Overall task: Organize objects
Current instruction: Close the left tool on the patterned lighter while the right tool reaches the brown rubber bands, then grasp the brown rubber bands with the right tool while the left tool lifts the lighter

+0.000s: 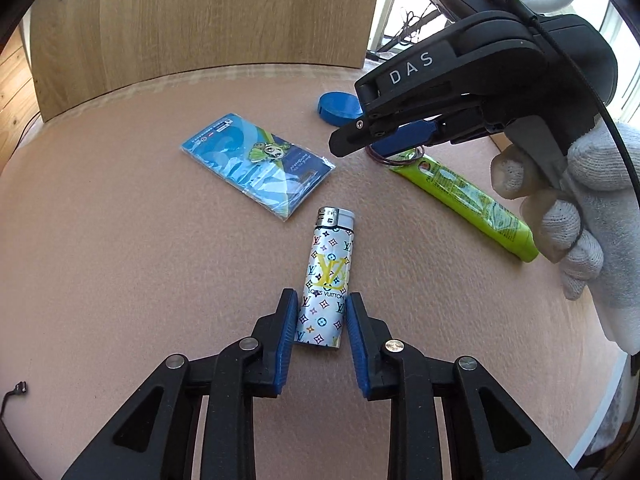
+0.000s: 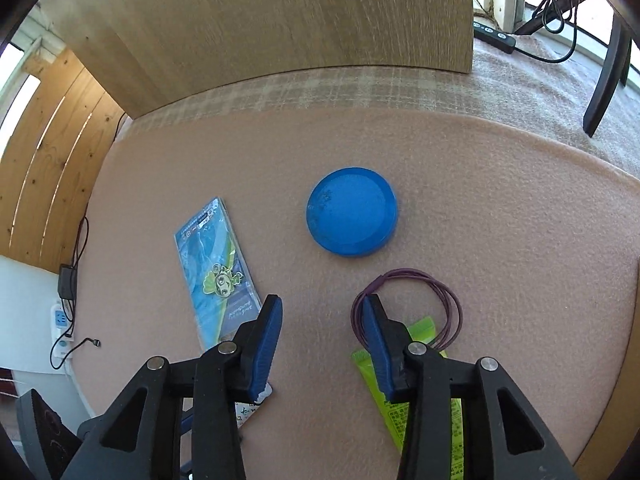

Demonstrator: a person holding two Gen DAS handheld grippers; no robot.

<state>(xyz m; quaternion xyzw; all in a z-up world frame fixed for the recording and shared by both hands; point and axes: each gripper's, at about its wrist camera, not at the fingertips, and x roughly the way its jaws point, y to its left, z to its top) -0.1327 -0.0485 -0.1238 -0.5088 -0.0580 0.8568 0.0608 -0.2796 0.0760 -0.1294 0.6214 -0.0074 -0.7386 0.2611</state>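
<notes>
The left gripper (image 1: 320, 320) straddles the lower half of a monogram-printed lighter (image 1: 325, 280) that lies on the pink felt mat (image 1: 120, 240); its blue pads (image 1: 286, 344) flank the lighter's sides, the left pad about touching and the right pad showing a thin gap, so the jaws look nearly closed around it, though whether they actually squeeze it I cannot tell; the lighter's metal head points away from the tongs.

Ahead and to the left of these tongs lies a blue tissue packet (image 1: 258, 170) with a cartoon figure; ahead and to the right lies a lime-green tube (image 1: 472, 196), reaching back under the other tool.

The right gripper (image 2: 320, 320) hangs over the mat with its jaws spread wide and nothing between them, held by a hand in a white glove (image 1: 580, 216); straight ahead of its tips sits a round blue lid (image 2: 352, 212); a purple hair tie (image 2: 408, 308) loops around the right fingertip, its far side resting on the green tube's end (image 2: 424, 392); the tissue packet (image 2: 216, 272) lies just left of the left finger, partly beneath it.
</notes>
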